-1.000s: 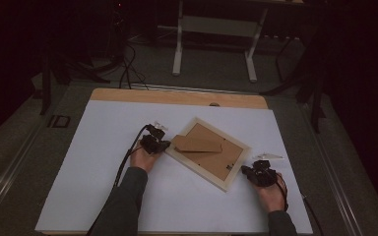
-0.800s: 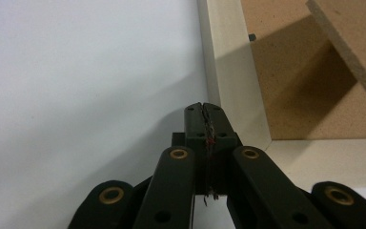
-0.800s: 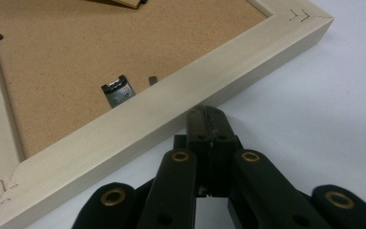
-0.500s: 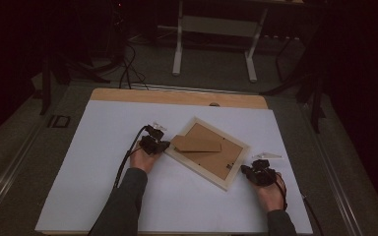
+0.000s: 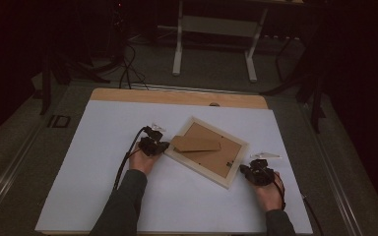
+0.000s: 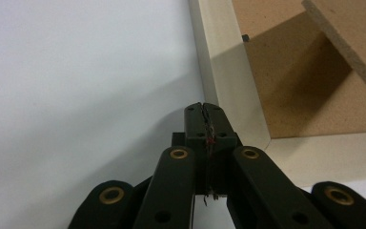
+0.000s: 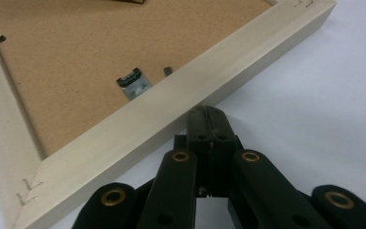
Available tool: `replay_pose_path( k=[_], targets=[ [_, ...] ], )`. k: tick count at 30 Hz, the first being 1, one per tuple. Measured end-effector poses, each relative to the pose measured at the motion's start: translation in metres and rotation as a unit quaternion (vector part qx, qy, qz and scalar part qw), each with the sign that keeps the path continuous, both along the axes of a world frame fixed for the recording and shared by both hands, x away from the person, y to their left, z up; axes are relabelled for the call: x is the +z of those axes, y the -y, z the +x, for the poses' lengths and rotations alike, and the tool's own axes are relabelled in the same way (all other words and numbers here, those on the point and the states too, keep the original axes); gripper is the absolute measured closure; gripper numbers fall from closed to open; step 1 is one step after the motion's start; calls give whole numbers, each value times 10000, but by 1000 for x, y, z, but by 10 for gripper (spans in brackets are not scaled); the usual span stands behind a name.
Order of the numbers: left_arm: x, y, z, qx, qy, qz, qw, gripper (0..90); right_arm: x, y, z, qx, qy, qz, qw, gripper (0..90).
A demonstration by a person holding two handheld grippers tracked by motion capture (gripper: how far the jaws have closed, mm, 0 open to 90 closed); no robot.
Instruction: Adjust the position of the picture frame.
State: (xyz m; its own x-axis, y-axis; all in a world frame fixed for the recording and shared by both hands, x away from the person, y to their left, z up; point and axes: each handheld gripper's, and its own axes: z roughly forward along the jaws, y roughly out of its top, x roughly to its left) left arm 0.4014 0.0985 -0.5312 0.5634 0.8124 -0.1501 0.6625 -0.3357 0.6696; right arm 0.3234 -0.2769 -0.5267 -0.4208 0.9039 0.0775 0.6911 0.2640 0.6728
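Observation:
A pale wooden picture frame (image 5: 204, 164) lies face down and askew on the white table top (image 5: 93, 157), its brown backing board (image 5: 211, 155) up and a brown stand flap (image 5: 195, 143) raised over it. My left gripper (image 5: 160, 146) sits at the frame's left corner, jaws shut with nothing between them; its tip (image 6: 203, 108) rests against the frame's rail (image 6: 228, 76). My right gripper (image 5: 246, 169) is at the frame's right corner, also shut and empty, its tip (image 7: 208, 110) touching the rail (image 7: 171, 114). A small metal hanger clip (image 7: 133, 83) shows on the backing.
The white sheet covers a wooden table whose bare strip (image 5: 177, 97) shows at the far edge. Beyond it stand a table's white legs (image 5: 214, 29) and cables (image 5: 128, 64) on the dark floor. A cable (image 5: 123, 164) trails from the left gripper.

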Motion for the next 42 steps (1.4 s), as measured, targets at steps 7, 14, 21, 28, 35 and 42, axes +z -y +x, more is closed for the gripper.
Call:
replay_pose_path(
  k=[7, 14, 21, 28, 35, 42],
  targets=[
    [-1, -3, -6, 105, -7, -116, 9999, 900, 0, -4, 2, 0, -11, 0, 10000, 900],
    [-1, -7, -10, 133, -81, -142, 9998, 900, 1, -8, 6, 38, -12, -75, 10000, 899],
    [0, -8, -14, 151, -59, -40, 9999, 900, 1, -10, 11, 54, -17, -86, 9999, 899],
    [0, -14, -21, 182, -20, -33, 9998, 900, 1, -14, 17, 22, -11, -104, 9999, 900],
    [0, -19, -27, 195, 5, 56, 9998, 900, 1, -21, 21, 31, -5, -129, 9999, 900],
    [0, -29, -32, 300, 46, 115, 9995, 900, 1, -31, 25, 94, -7, -177, 9998, 900]
  ],
)
